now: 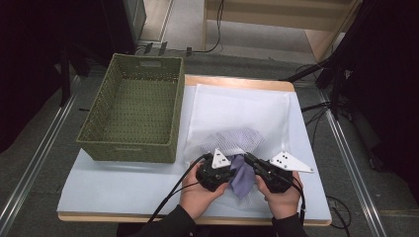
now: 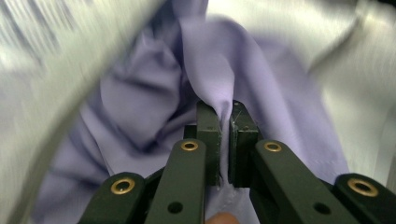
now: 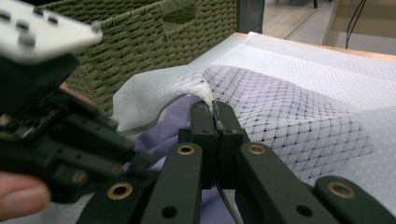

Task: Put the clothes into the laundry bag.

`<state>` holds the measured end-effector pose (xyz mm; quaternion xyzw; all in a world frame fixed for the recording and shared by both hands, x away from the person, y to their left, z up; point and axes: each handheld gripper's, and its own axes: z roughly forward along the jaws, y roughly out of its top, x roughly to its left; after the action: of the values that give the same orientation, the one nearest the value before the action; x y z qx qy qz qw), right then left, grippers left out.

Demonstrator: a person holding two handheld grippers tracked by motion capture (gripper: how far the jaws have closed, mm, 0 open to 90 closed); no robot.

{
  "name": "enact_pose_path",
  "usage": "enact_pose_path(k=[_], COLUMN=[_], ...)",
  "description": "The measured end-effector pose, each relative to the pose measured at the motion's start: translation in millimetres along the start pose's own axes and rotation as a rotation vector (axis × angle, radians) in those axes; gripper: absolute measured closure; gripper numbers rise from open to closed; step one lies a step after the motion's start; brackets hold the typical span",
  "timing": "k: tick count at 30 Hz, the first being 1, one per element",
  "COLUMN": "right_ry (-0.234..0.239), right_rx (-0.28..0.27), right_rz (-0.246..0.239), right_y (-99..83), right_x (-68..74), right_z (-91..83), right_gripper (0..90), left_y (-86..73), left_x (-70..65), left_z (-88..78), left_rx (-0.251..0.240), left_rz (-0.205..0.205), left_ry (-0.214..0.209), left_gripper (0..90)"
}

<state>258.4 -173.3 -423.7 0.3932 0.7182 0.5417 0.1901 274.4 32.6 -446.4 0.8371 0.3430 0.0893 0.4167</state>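
Left gripper [image 2: 224, 135]: clamped on the lilac cloth [image 2: 154, 93], feeding it into the bag.
Right gripper [image 3: 215, 119]: pinching the white mesh bag [image 3: 299, 107] rim, holding its mouth open.
Cloth: at six o'clock, half inside the bag.
Green basket [image 1: 133, 108]: ten o'clock, empty.

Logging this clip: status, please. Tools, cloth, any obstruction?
Left tool shut on lilac cloth. Right tool shut on white mesh bag edge. Cloth partly inside bag. Green basket beside it, no obstruction.

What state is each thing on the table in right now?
Green basket: empty, upright.
White mesh bag: flat, mouth edge lifted.
Purple cloth: crumpled, partly inside the bag.
Left tool: shut on the purple cloth.
Right tool: shut on the bag's edge.
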Motion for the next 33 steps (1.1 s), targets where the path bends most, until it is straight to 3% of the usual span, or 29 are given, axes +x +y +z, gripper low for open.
enact_pose_path(k=[1,3,5,6,9,11,12,13,16,21,23,24,25,30,32,33], right_ry=[-0.003,-0.002,-0.002,-0.001,-0.003,-0.004,-0.003,-0.004,-0.006,-0.008,-0.010,-0.010,-0.012,-0.012,-0.011,-0.010], right_rx=[-0.001,-0.003,-0.005,-0.003,-0.003,-0.004,-0.005,-0.004,-0.005,-0.003,-0.002,-0.001,0.000,0.003,0.004,0.006], right_rz=[-0.001,0.001,0.000,0.004,0.005,0.004,0.008,0.008,0.008,0.012,0.010,0.011,0.011,0.009,0.011,0.010], right_y=[0.7,1.4,1.6,1.1,0.6,0.6,0.6,0.5,0.5,0.6,0.4,0.2,0.1,-0.3,-0.5,-0.9], right_x=[0.2,0.5,0.4,-0.1,-1.0,-2.2,-2.7,-3.6,-3.4,-4.0,-4.3,-4.5,-4.4,-3.2,-2.7,-2.8], right_z=[-0.8,-1.3,-1.7,-1.8,-1.9,-2.3,-2.4,-2.3,-2.3,-2.6,-2.4,-1.8,-1.5,0.1,0.3,0.2], right_gripper=[89.9,89.9,89.9,89.9,89.9,89.9,89.9,89.9,89.9,89.9,89.9,89.9,89.9,89.9,89.9,89.9], left_y=[4.5,5.6,5.2,1.9,-0.9,-0.9,0.1,0.7,2.7,-1.2,-5.3,-6.6,-9.0,-12.7,-14.1,-14.2], left_x=[1.3,2.1,5.8,10.0,11.4,10.3,9.4,9.0,10.1,13.4,10.6,9.0,2.2,-15.8,-22.4,-25.0], left_z=[3.2,6.6,17.8,27.5,30.8,26.2,21.7,18.6,1.9,-31.7,-42.6,-44.4,-44.1,-26.8,-11.7,-4.1], left_rx=[-0.065,-0.075,-0.044,-0.004,0.017,0.009,0.001,-0.007,-0.028,-0.089,-0.113,-0.113,-0.098,-0.046,-0.007,0.034], left_rz=[-0.032,-0.035,-0.046,-0.052,-0.051,-0.044,-0.046,-0.046,-0.036,-0.041,-0.040,-0.033,-0.021,0.017,0.013,0.022], left_ry=[0.014,0.029,0.050,0.059,0.040,0.025,0.014,0.009,-0.018,-0.034,-0.043,-0.051,-0.091,-0.137,-0.155,-0.156], left_gripper=[85.9,85.8,84.8,81.6,74.7,61.1,61.1,50.5,43.0,42.5,47.8,56.1,58.9,61.0,52.3,41.5])
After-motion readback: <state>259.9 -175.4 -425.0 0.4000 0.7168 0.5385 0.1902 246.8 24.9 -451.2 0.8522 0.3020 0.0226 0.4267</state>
